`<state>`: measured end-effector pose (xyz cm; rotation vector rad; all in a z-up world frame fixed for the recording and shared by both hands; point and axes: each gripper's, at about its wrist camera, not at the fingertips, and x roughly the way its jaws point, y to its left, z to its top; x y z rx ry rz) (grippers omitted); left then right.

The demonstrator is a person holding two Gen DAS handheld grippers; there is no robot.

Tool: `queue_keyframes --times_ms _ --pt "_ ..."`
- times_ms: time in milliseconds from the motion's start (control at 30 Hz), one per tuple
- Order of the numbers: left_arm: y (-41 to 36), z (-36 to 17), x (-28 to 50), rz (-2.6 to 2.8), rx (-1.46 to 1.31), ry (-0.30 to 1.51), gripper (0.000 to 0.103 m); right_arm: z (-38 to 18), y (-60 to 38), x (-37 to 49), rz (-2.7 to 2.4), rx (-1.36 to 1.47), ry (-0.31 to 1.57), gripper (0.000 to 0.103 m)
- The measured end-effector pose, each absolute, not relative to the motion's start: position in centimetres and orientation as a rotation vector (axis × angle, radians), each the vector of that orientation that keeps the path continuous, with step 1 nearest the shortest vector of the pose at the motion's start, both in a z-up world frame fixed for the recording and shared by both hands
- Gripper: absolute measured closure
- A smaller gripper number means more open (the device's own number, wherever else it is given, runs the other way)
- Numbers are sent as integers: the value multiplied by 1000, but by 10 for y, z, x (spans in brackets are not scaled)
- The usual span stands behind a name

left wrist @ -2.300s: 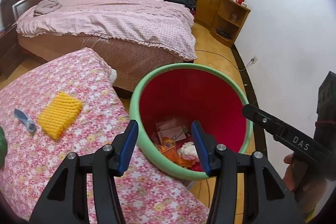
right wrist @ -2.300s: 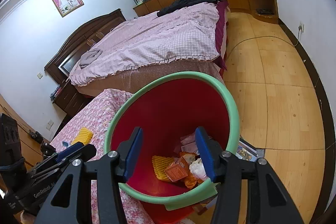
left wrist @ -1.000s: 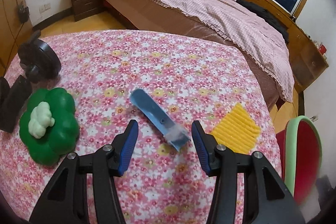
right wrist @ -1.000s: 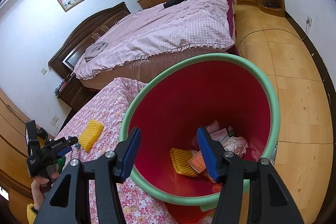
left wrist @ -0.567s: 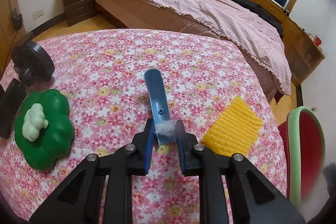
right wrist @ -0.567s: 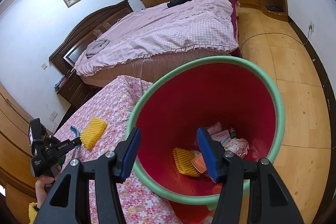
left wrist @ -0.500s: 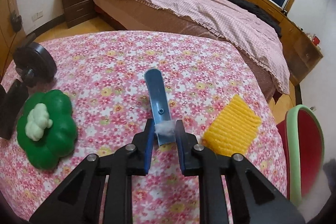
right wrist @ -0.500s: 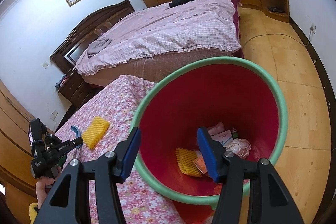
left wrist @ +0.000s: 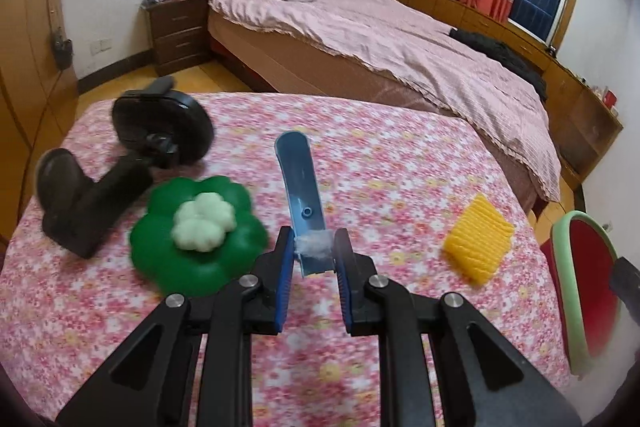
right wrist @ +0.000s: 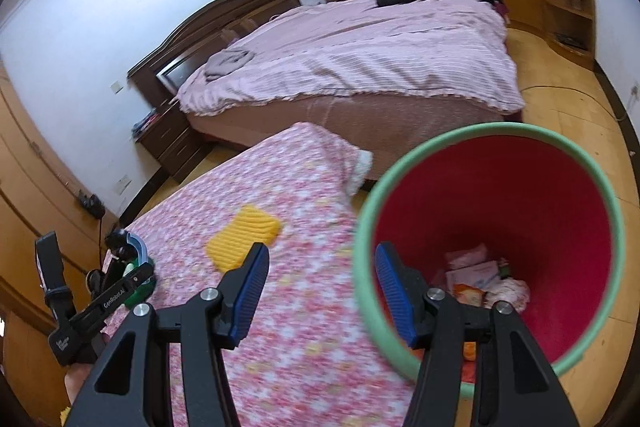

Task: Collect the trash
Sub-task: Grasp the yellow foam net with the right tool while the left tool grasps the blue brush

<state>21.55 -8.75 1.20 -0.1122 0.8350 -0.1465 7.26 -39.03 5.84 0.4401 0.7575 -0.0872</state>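
1. Since half a second ago, left gripper (left wrist: 314, 257) has lifted the curved blue plastic strip (left wrist: 301, 189) off the pink floral tablecloth (left wrist: 400, 163); jaws clamped on its near end, where a white fluff tuft sits. Strip tilts up toward 12 o'clock.
2. Right gripper (right wrist: 318, 291) has swung left; jaws apart, empty, over the table edge, one finger overlapping the bin rim.
3. Step in hand, as I judge it: carry after pickup. Next move calls for swinging the strip toward 3 o'clock, over the bin mouth, before release.
4. Yellow ribbed foam pad (left wrist: 478, 241) lies at 3 o'clock of the strip, likely next trash.
5. Red bin with green rim (right wrist: 560, 143) holds crumpled pinkish wrappers, paper and an orange packet at its bottom.
6. Green flower-shaped toy (left wrist: 200, 231) at 9 o'clock; black fan-like gadget (left wrist: 160, 123) beyond it.
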Motion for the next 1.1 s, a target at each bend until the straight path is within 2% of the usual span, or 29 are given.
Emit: queue_keyframes --times_ms 667,867,933,1000,1100 --pt "-62 4 204 -129 -150 773 83 2 -309 154 -26 361 886 44" --pt "-60 6 201 -141 -156 761 83 -10 -299 166 -27 350 900 58" --pt "-60 5 201 -146 -159 767 83 -11 -295 166 -25 327 890 65" --pt "-59 4 203 -155 -169 776 83 -12 -293 166 1 330 888 79" --pt "-58 5 202 -157 -174 769 83 -12 -289 163 24 325 878 89"
